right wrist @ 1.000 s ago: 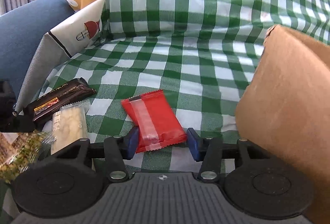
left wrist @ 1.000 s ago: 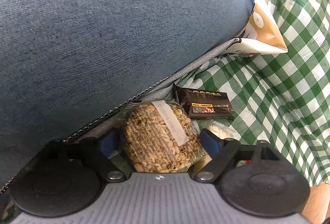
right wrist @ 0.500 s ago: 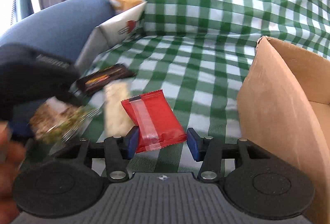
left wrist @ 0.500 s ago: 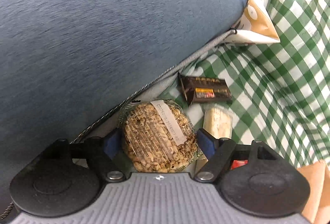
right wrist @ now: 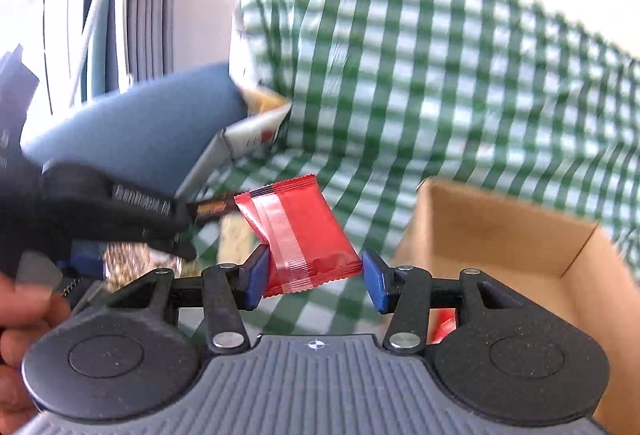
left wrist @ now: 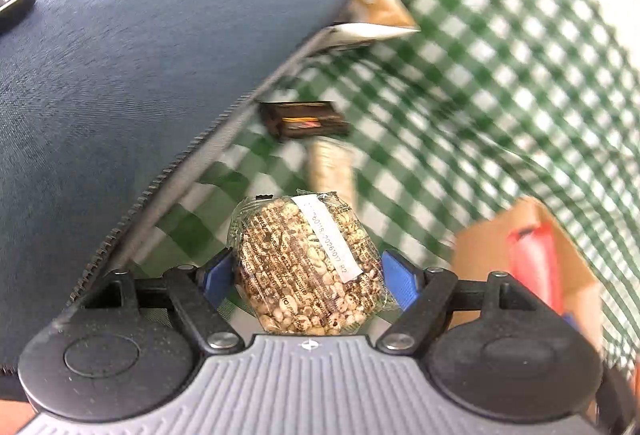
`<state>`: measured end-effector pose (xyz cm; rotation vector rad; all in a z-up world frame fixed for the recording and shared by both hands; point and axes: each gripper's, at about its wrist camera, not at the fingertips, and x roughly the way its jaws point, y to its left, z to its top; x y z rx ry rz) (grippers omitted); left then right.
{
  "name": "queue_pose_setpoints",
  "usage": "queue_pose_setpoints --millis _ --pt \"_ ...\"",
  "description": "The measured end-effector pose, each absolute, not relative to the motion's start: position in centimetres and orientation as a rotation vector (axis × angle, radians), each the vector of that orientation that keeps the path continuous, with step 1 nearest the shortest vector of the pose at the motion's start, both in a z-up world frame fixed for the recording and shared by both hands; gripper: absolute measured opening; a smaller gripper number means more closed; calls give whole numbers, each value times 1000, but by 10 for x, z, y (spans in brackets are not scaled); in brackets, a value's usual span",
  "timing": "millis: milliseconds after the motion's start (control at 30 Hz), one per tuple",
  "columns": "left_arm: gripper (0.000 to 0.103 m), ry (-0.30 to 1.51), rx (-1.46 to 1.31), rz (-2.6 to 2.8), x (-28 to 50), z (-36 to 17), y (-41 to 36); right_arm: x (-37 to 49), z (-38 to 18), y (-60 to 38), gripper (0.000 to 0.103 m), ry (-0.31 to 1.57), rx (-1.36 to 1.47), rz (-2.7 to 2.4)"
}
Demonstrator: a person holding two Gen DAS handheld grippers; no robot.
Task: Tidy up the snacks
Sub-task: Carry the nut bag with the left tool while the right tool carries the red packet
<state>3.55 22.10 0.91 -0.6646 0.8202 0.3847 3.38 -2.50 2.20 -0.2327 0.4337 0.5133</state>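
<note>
My left gripper is shut on a clear packet of puffed grain cake and holds it above the green checked cloth. My right gripper is shut on a red snack packet, lifted off the cloth. A cardboard box stands to the right; in the left wrist view the box holds a red packet. A dark chocolate bar and a pale bar lie on the cloth. The left gripper shows blurred in the right wrist view.
A big blue cushion with a zip fills the left side. A white printed cushion leans behind it. The checked cloth rises up the backrest. A hand shows at the lower left.
Both grippers have risen with their packets and swung right toward the cardboard box. The bars on the cloth now lie farther away.
</note>
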Motion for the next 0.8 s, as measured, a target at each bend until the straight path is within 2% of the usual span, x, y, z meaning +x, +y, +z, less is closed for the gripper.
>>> queue_pose_setpoints --millis 167,267,400,533,800 --pt "82 758 -619 266 29 28 191 31 55 -81 51 298 -255 503" --pt "82 723 -584 218 30 34 175 41 58 -120 51 273 -234 454" --pt "82 696 -566 185 36 35 158 51 46 -162 51 312 -188 367" --pt "82 694 -549 164 43 32 148 55 32 -179 51 322 -294 320" --pt "82 707 -556 160 50 26 145 68 19 -218 52 367 -290 247"
